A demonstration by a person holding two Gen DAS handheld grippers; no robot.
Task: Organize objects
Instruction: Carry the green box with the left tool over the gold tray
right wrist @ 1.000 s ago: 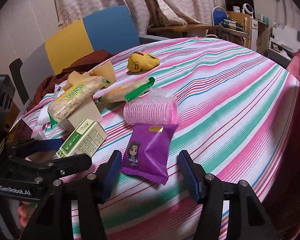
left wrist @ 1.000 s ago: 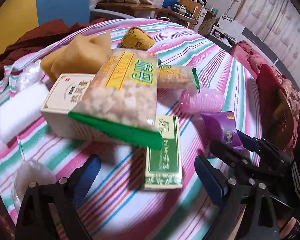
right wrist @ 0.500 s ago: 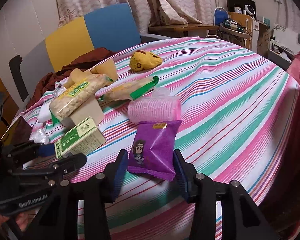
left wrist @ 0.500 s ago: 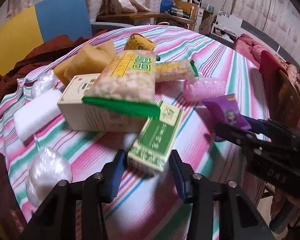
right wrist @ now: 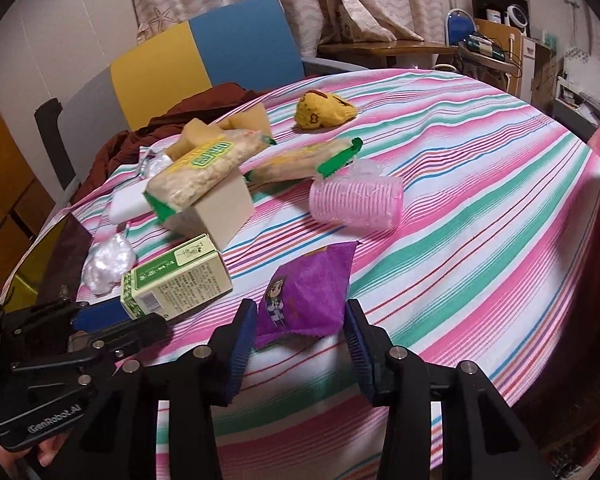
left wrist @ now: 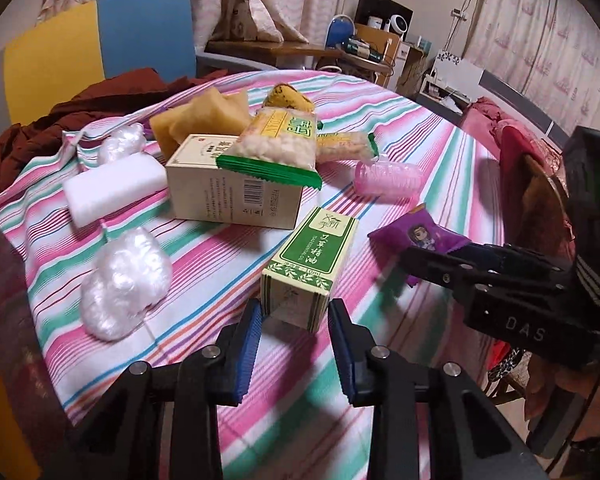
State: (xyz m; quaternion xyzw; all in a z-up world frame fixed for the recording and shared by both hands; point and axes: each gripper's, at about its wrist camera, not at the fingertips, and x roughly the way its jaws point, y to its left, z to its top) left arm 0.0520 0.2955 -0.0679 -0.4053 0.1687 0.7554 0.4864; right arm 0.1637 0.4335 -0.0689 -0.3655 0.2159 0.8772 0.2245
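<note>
So in the left wrist view we've got the left gripper [left wrist: 294,318] with its fingers pinching the near end of the green box [left wrist: 310,258], probably end-on because that's the narrowest bit to grab. It sits just in front of the big beige box [left wrist: 228,188], which has a snack bag [left wrist: 278,148] lying on top. The right gripper [left wrist: 480,268] is side-on here, so we can't read its fingers. Switching to the right wrist view, the right gripper [right wrist: 300,330] has its fingers pinching the purple packet [right wrist: 308,290], well in front of the beige box on the striped surface [right wrist: 480,220]. The packet's near edge hides behind the fingers.
</note>
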